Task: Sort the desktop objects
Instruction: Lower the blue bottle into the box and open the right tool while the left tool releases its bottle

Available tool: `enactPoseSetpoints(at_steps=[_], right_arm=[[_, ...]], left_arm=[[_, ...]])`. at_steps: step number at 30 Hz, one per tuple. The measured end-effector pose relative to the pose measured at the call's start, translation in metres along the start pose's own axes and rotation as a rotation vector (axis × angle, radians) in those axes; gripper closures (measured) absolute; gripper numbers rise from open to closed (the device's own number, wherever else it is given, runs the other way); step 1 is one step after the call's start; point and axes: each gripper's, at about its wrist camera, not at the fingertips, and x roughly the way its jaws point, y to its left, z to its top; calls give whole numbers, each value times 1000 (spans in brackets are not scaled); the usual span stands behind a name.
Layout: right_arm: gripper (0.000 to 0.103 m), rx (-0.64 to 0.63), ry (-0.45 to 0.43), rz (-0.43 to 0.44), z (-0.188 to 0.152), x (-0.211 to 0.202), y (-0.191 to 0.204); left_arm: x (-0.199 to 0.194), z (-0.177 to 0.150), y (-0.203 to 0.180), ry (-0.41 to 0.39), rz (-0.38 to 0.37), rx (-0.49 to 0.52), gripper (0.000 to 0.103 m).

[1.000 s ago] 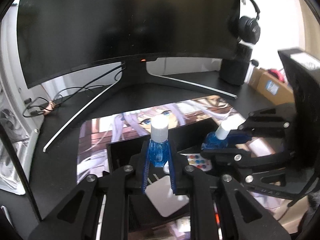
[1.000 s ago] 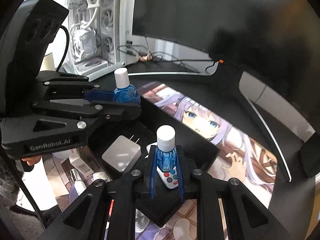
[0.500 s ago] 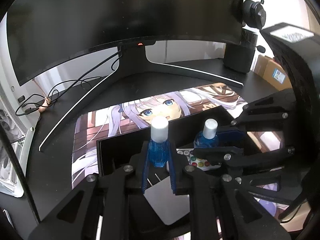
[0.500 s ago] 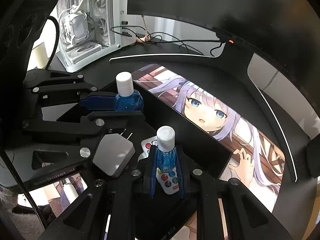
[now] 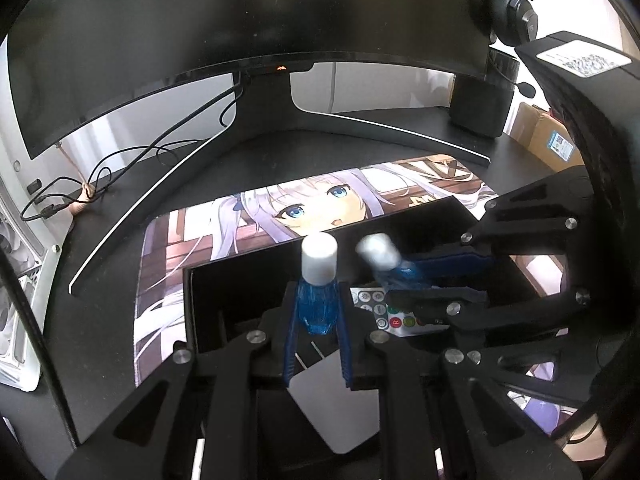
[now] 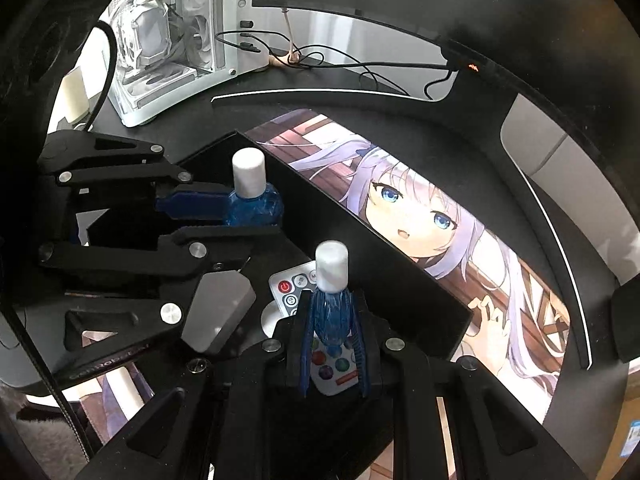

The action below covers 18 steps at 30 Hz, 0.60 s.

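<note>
A black desk is covered mid-frame by a printed mat; a monitor is mounted across the top. A bottle is gripped by the left gripper, another bottle by the right gripper.

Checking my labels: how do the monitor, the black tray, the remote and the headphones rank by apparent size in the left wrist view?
1. monitor
2. black tray, partly hidden by the tongs
3. headphones
4. remote, mostly covered

The last two look close; the headphones sit farther away, so their order is unsure.
</note>
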Motion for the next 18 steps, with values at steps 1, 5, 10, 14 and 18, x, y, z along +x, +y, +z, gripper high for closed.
enactPoseSetpoints(at_steps=[1,5,10,14,18], right_arm=[[86,-2,-1,-1,0,0,0],[86,-2,-1,1,0,0,-1],[86,-4,-4,2,1,1,-1],[85,-3,-5,-3,0,1,-1],[84,-7,-10,2,-1,-1,0]], left_arm=[[0,0,0,0,0,1,88],[-1,0,0,-1,1,2,88],[-1,0,0,0,-2,2,88],[0,0,0,0,-6,1,88],[0,0,-1,1,-2,4,88]])
